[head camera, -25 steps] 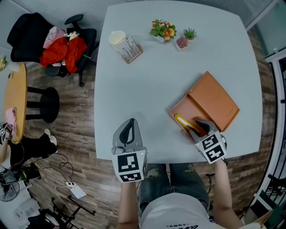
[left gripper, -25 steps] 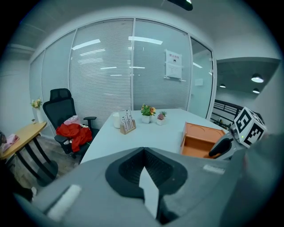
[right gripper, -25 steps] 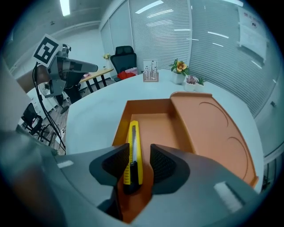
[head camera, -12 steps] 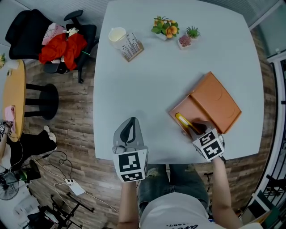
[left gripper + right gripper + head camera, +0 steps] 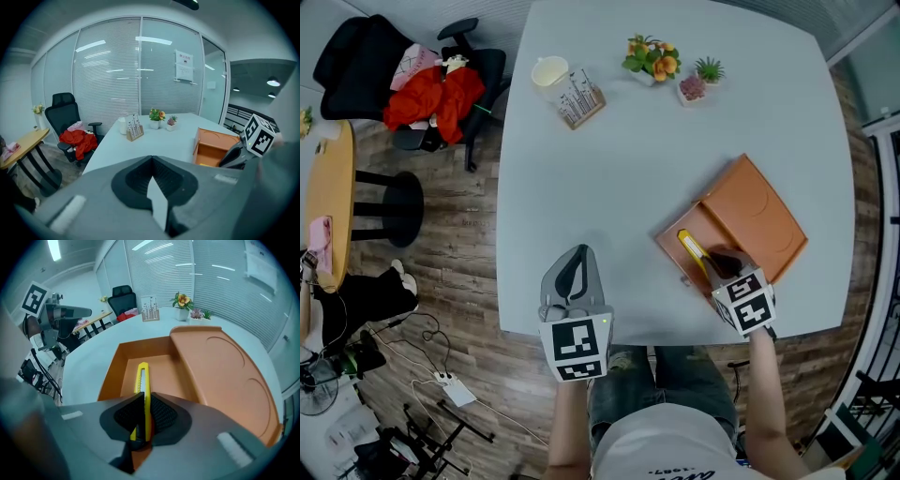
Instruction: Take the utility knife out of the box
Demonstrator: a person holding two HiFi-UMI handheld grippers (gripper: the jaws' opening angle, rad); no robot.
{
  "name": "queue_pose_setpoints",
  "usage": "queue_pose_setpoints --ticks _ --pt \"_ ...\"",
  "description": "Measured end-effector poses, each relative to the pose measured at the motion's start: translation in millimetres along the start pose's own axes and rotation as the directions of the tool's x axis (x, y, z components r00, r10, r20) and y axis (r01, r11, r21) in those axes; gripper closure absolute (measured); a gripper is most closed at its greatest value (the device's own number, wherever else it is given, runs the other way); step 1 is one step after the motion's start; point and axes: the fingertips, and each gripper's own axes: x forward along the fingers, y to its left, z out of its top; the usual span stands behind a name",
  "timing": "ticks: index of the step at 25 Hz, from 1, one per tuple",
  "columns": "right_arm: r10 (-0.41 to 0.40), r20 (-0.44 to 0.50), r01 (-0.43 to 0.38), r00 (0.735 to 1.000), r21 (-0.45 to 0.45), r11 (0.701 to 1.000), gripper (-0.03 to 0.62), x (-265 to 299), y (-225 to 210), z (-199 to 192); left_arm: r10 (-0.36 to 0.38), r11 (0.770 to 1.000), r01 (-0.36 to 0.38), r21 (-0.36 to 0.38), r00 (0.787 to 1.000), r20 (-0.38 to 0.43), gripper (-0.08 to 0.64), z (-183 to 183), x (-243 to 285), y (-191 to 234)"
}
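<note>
An orange box point(image 5: 673, 238) lies open near the table's front right, its lid point(image 5: 757, 217) folded back. Inside lies a yellow utility knife point(image 5: 691, 247). My right gripper point(image 5: 722, 266) points steeply down into the box. Its jaws have just been closing, and the pads now press on the knife's near end point(image 5: 142, 380), seen between them in the right gripper view point(image 5: 143, 414). My left gripper point(image 5: 573, 257) rests over the front edge of the table, shut and holding nothing. In the left gripper view point(image 5: 151, 158), the box point(image 5: 212, 146) stands to the right.
At the table's far side stand a white cup point(image 5: 547, 73), a wooden holder point(image 5: 579, 102) and two small potted plants point(image 5: 651, 58) point(image 5: 695, 83). On the floor to the left are an office chair with red clothes point(image 5: 431, 94) and a round wooden table point(image 5: 328, 206).
The right gripper's jaws have narrowed around the knife's near end inside the box. The left gripper has kept its place.
</note>
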Motion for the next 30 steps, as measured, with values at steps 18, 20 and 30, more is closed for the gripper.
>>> queue_pose_setpoints --ticks 18,20,30 --pt "-0.045 -0.043 0.039 0.998 -0.138 0.990 0.437 15.3 13.9 -3.0 -0.003 1.000 0.003 0.002 1.000 -0.006 0.560 -3.7 -3.0 -1.5" --pt "-0.046 -0.039 0.041 0.998 -0.124 0.991 0.439 15.7 14.1 -3.5 -0.003 1.000 0.003 0.000 1.000 -0.005 0.560 -4.5 -4.2 -1.2" --pt "-0.064 0.053 0.066 0.997 -0.033 0.997 0.440 -3.7 7.9 15.5 -0.005 1.000 0.005 -0.002 1.000 0.022 0.560 2.7 -9.5 0.0"
